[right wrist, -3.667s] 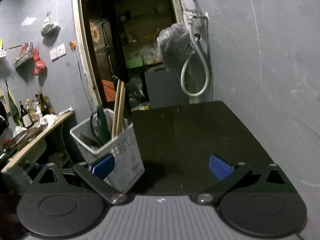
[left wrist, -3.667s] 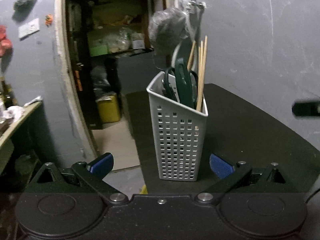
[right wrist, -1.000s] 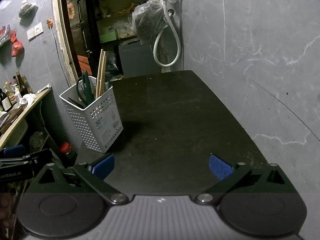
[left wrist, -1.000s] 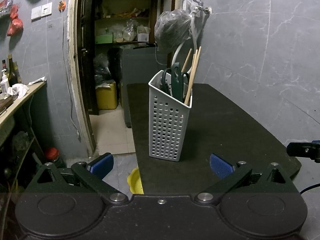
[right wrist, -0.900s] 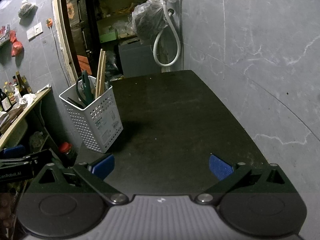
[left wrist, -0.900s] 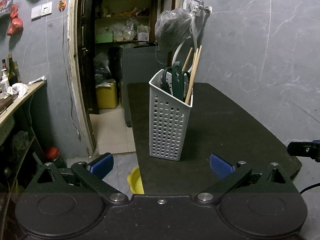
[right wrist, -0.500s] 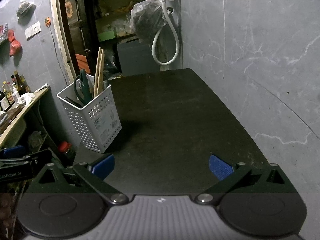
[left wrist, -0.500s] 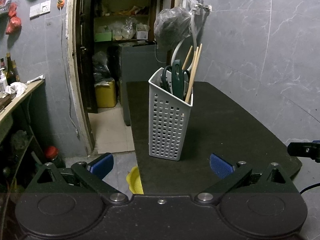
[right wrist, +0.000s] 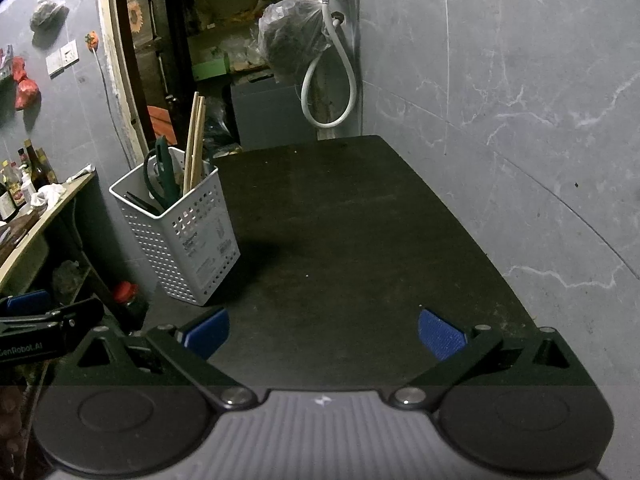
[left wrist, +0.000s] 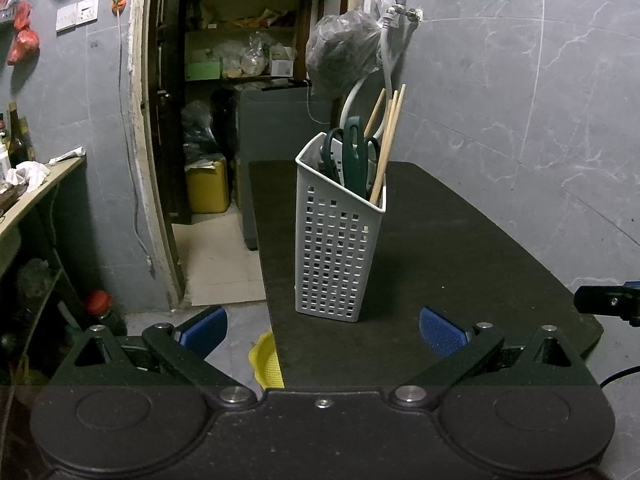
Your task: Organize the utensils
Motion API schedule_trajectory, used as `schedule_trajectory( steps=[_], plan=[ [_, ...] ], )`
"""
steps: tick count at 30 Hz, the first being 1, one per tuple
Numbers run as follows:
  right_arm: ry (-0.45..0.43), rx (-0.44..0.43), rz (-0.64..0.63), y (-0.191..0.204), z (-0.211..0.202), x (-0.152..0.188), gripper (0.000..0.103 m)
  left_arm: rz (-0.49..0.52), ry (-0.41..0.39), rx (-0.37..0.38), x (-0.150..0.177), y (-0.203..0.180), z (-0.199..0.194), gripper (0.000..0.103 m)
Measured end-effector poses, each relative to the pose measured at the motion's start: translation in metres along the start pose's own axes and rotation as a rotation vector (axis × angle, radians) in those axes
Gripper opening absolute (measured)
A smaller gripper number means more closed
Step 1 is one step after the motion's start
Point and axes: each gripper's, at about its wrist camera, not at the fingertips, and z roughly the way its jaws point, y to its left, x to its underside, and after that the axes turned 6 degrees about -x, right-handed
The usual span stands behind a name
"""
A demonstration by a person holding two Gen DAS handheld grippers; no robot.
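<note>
Basket: a white perforated utensil basket [left wrist: 338,248] stands upright on the black table [left wrist: 460,264], close to the table's left edge and toward its near end; in the right wrist view the same basket [right wrist: 188,240] sits at the far left with bare tabletop to its right
Contents: green-handled scissors [left wrist: 352,152] and wooden chopsticks [left wrist: 386,142] stand in it, handles and tips above the rim; the chopsticks lean up and to the right; a dark slim item [right wrist: 142,202] lies against the inner wall, too small to name
Loose utensils: none visible on the table in either view, so the sorting looks finished or close to it
Long axis: basket and its contents run vertical, so any further pick would have to come from above or pinch a handle sideways
Direction from grippers: dead ahead of the left gripper [left wrist: 322,326], roughly centred between its blue pads [left wrist: 442,336] but apart from them; up and to the left of the right gripper [right wrist: 324,330], well off its line
Nearer hand: the left, by my reading
Left gripper: fingers spread wide, nothing between them
Right gripper: fingers spread wide over bare tabletop, holding nothing
Surroundings: a grey wall [right wrist: 520,100] runs along the table's right side; a white hose [right wrist: 330,80] and a bagged bundle [right wrist: 292,38] hang at the far end beside an open doorway [left wrist: 240,80]
</note>
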Motion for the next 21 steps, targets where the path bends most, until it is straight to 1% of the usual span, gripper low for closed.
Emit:
schedule_trajectory(
  steps=[21],
  plan=[
    [0.012, 0.011, -0.006, 0.0033, 0.0073, -0.0036, 0.103, -0.002, 0.008, 0.008, 0.0019, 0.0021, 0.0075, 0.102]
  ],
)
